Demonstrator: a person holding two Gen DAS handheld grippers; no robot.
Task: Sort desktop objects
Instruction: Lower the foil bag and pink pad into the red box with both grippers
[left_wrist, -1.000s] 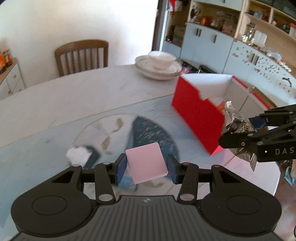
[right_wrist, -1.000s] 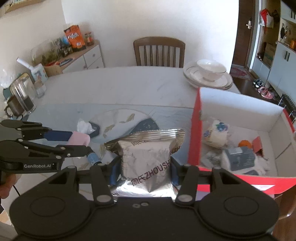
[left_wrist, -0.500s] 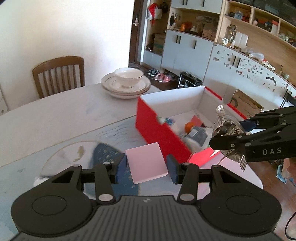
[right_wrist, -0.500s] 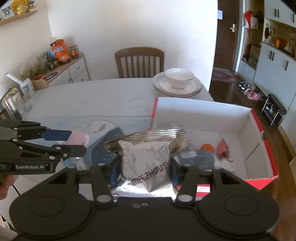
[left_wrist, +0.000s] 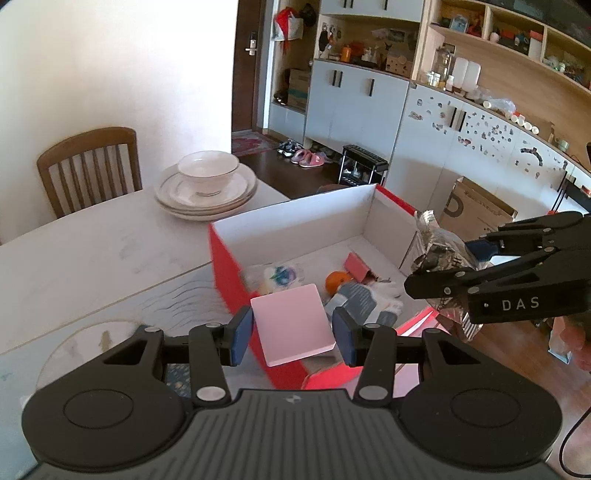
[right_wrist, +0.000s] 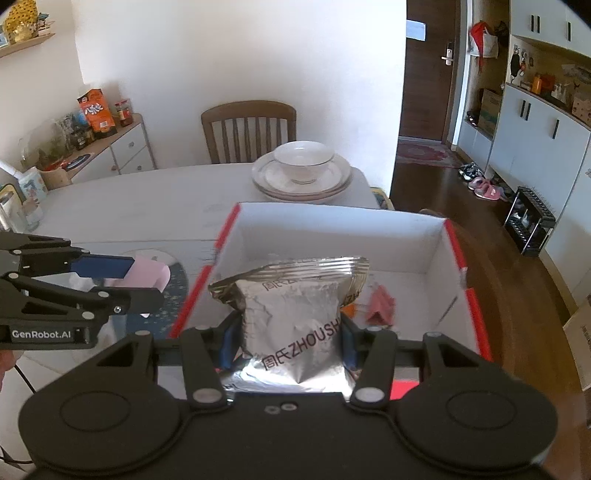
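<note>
Item 1: pink pad (left_wrist: 293, 323). A flat, square block of pale pink, likely paper or foam. It is clamped by two opposite edges in the left gripper (left_wrist: 293, 334), jaws nearly closed on it, and carried tilted in the air above the near left corner of the red box (left_wrist: 227, 273). Judged light and fairly stiff; the smooth faces look slippery, so the edge grip suits it.

Item 2: silver packet (right_wrist: 295, 317). A sealed foil pouch with printed lettering, pinched across its lower body by the right gripper (right_wrist: 288, 343) and held over the open box. Judged light, soft and crinkly, and probably crushable under hard pressure. The crimped top seam offers a firmer hold.

Item 3: red box, white inside, standing at the table (left_wrist: 96, 243) edge. Already holds an orange (left_wrist: 338, 278), a small pink piece and some wrapped items too blurred to name.

Item 4: stacked plates (right_wrist: 301, 179) with a bowl on top, standing on the table just beyond the box. Fragile; well clear of both grippers.
</note>
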